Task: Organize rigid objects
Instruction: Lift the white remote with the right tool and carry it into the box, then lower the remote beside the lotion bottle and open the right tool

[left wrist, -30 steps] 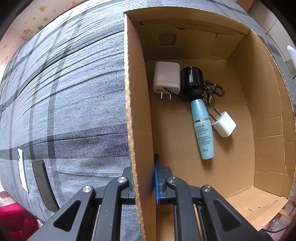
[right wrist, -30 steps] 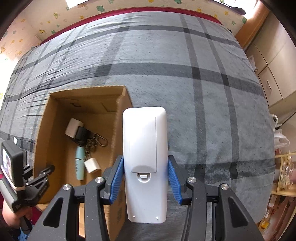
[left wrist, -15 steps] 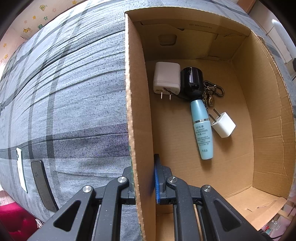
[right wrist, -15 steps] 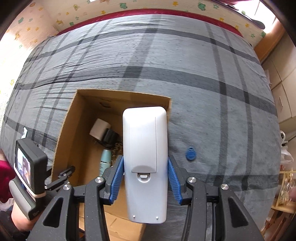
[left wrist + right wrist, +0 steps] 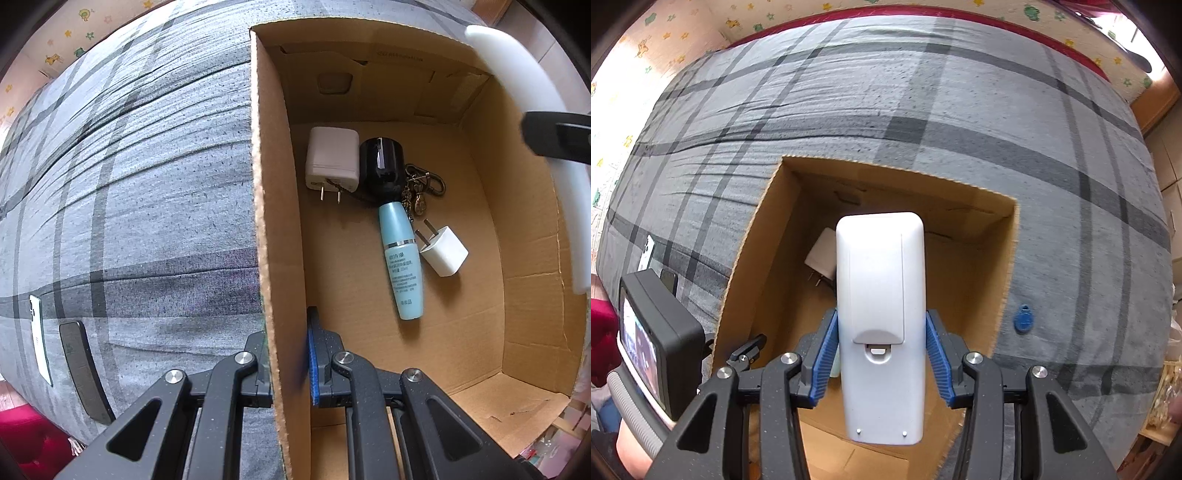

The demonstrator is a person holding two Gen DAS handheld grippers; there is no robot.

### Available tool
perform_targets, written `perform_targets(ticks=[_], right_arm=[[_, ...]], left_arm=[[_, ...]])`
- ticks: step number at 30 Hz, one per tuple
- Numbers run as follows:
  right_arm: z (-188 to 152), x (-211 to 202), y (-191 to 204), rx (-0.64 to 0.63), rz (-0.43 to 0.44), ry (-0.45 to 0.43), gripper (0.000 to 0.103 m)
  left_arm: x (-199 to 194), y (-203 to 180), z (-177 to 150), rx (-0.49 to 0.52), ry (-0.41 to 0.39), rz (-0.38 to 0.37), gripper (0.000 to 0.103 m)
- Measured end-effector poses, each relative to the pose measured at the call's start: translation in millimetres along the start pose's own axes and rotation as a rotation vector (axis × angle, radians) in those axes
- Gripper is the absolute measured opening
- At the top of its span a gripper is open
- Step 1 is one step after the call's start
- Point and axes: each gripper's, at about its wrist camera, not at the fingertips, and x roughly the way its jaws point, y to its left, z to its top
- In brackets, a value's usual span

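Observation:
My left gripper (image 5: 287, 354) is shut on the left wall of an open cardboard box (image 5: 273, 206) that sits on a grey plaid bed. On the box floor lie a large white charger (image 5: 332, 157), a black round object (image 5: 380, 168) with a keyring (image 5: 424, 184), a teal tube (image 5: 402, 258) and a small white plug (image 5: 445, 251). My right gripper (image 5: 881, 350) is shut on a white remote control (image 5: 881, 317), back side up, held over the box (image 5: 768, 236). In the left wrist view the remote (image 5: 517, 66) shows at the top right.
Two phones, one white (image 5: 38, 332) and one black (image 5: 83, 369), lie on the bed left of the box. A blue key fob (image 5: 1024, 319) rests on the bedspread right of the box. The left handset with its screen (image 5: 657, 339) is at the lower left.
My right gripper has carried the remote leftwards from beside the box to above its inside; the remote now enters the left wrist view. The left gripper has stayed on the box wall.

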Motion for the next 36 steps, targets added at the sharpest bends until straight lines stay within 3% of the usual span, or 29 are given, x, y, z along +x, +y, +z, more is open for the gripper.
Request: perform_targets(ticks=[18, 33, 36], right_arm=[[1, 68, 14, 0.011, 0.012, 0.093, 0.050], [0, 86, 12, 0.022, 0.022, 0.129, 0.050], [2, 82, 12, 0.018, 0.036, 0.118, 0.055]], left_arm=[[-2, 5, -1, -0.001, -0.003, -0.017, 0.013], [-3, 1, 0, 0.006, -0.004, -0.011, 0.013], [-2, 0, 0, 0.006, -0.004, -0.009, 0.013]])
